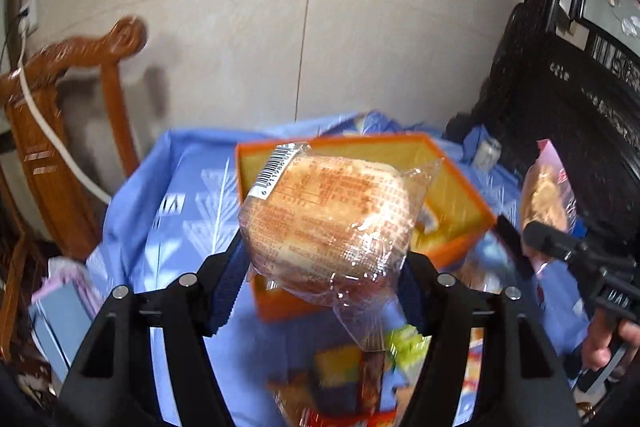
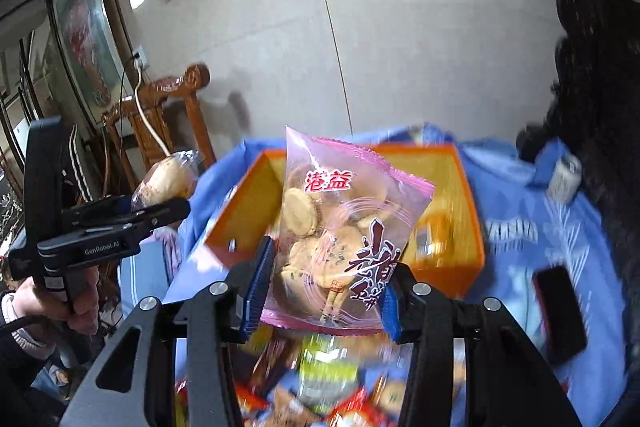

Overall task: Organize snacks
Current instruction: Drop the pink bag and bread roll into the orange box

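My left gripper (image 1: 320,291) is shut on a clear-wrapped bread bun (image 1: 328,219) and holds it in the air in front of the orange box (image 1: 460,239). My right gripper (image 2: 324,291) is shut on a pink bag of biscuits (image 2: 340,227), held up before the same orange box (image 2: 248,211). The pink bag also shows at the right of the left wrist view (image 1: 546,195). The bun shows at the left of the right wrist view (image 2: 168,179). A pile of mixed snack packets (image 2: 320,383) lies below both grippers on the blue cloth.
A blue cloth (image 1: 180,211) covers the table. A carved wooden chair (image 1: 60,131) stands at the left by the wall. A black phone (image 2: 560,311) lies on the cloth at the right, a small can (image 2: 564,175) behind it. Dark carved furniture (image 1: 580,107) stands right.
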`<control>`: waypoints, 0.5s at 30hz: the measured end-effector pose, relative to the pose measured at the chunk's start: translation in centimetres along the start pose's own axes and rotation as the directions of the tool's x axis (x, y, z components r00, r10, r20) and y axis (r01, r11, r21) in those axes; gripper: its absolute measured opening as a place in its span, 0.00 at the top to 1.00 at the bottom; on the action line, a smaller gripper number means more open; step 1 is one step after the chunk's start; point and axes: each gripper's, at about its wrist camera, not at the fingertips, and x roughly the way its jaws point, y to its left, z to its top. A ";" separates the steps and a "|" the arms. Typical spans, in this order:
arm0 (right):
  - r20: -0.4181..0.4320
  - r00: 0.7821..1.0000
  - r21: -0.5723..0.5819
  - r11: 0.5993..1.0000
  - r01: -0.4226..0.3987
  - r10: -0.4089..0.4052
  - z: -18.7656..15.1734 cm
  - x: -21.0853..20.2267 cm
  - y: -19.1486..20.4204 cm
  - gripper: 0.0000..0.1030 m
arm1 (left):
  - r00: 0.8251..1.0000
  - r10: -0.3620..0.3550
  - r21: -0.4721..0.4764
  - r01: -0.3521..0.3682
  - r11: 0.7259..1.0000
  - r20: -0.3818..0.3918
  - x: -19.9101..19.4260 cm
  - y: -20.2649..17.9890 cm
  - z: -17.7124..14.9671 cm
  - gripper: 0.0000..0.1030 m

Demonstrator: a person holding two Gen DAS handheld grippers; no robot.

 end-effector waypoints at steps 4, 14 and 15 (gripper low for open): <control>0.019 1.000 0.001 1.000 -0.004 0.004 2.8 1.7 -0.7 0.54 | 1.000 0.015 0.008 -0.015 1.000 -0.001 2.2 -0.9 3.5 0.37; 0.028 0.998 0.032 0.998 0.057 -0.058 5.1 5.0 -1.4 0.08 | 0.995 0.092 -0.014 -0.092 0.996 -0.032 5.9 -1.2 6.1 0.04; 0.026 0.998 0.040 0.998 0.052 -0.053 4.9 4.9 -1.6 0.08 | 0.996 0.083 -0.026 -0.084 0.996 -0.038 5.7 -1.0 6.0 0.04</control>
